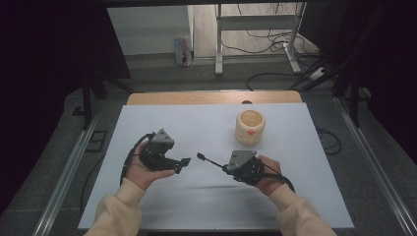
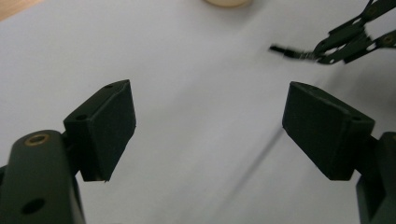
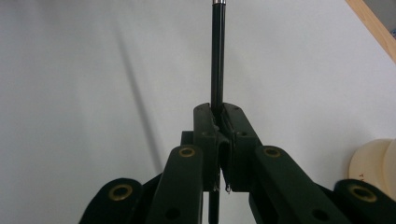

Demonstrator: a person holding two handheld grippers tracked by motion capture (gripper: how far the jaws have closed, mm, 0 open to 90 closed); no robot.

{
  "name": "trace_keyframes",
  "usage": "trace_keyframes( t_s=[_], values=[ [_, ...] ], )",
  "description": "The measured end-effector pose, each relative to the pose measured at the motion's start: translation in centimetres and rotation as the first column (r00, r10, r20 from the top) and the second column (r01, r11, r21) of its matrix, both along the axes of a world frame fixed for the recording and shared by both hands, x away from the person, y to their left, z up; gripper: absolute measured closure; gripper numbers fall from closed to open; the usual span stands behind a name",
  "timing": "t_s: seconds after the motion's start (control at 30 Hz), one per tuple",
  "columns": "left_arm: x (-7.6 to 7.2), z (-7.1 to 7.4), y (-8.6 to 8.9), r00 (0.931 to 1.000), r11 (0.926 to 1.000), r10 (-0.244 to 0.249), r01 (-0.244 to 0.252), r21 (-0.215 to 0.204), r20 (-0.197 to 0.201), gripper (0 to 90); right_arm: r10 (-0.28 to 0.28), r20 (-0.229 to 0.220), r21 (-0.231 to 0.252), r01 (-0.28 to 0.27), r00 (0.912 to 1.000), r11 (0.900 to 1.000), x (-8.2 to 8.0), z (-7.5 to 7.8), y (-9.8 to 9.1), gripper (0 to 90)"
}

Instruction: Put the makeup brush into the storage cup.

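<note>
My right gripper (image 1: 227,168) is shut on a thin black rod (image 1: 210,162) with a small dark head at its far end, which points left across the white sheet. The right gripper view looks along that rod (image 3: 218,56), clamped between the closed pads of the gripper (image 3: 219,114). My left gripper (image 1: 182,164) is held just left of the rod's tip, open, with nothing between its pads (image 2: 109,130). From the left gripper view the rod's tip (image 2: 285,50) and the other gripper's jaws show at the upper right.
A cream round pot (image 1: 250,126) with an orange mark stands on the white sheet (image 1: 196,123) behind the right hand; its edge also shows in the gripper views (image 2: 227,2) (image 3: 373,163). A wooden table edge (image 1: 214,97) runs along the far side. Cables lie on the floor beyond.
</note>
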State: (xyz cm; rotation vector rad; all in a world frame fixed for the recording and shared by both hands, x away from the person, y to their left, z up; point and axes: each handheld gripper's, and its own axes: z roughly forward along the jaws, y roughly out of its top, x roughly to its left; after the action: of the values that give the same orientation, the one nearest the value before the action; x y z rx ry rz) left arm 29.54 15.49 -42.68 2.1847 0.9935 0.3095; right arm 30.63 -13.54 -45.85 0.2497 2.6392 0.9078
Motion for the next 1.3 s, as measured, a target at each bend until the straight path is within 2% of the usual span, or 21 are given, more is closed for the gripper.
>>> trace_keyframes(
  t_s=[0.1,0.37,0.57,0.9,1.03,1.3],
  values=[
    [-0.4,-0.8,0.4,1.0000,0.9999,0.007,-0.007,-0.013,-0.005,18.1,-0.005,-0.011,0.022,0.006,0.9999,0.9997,0.1,0.1,-0.2,85.4],
    [-1.2,-2.5,1.3,0.9999,0.9999,0.012,-0.012,0.003,0.002,17.7,-0.028,-0.038,0.064,0.030,0.9989,0.9975,0.2,0.1,-0.6,85.4],
    [-1.7,-3.3,2.3,0.9992,0.9992,0.040,-0.040,0.001,-0.004,17.7,-0.036,-0.043,0.077,0.039,0.9984,0.9962,0.3,0.0,-0.6,85.3],
    [-2.8,-4.9,4.4,0.9946,0.9953,0.096,-0.096,0.005,-0.040,17.8,-0.060,-0.050,0.099,0.065,0.9969,0.9929,0.3,0.2,-1.0,85.3],
    [-3.1,-5.5,4.9,0.9928,0.9928,0.114,-0.112,0.043,-0.039,17.8,-0.072,-0.054,0.116,0.078,0.9960,0.9903,0.3,0.3,-1.2,85.3],
    [-3.7,-6.3,5.8,0.9907,0.9912,0.126,-0.123,0.048,-0.052,17.5,-0.095,-0.051,0.131,0.101,0.9942,0.9862,0.6,0.4,-1.7,85.2]
  ],
)
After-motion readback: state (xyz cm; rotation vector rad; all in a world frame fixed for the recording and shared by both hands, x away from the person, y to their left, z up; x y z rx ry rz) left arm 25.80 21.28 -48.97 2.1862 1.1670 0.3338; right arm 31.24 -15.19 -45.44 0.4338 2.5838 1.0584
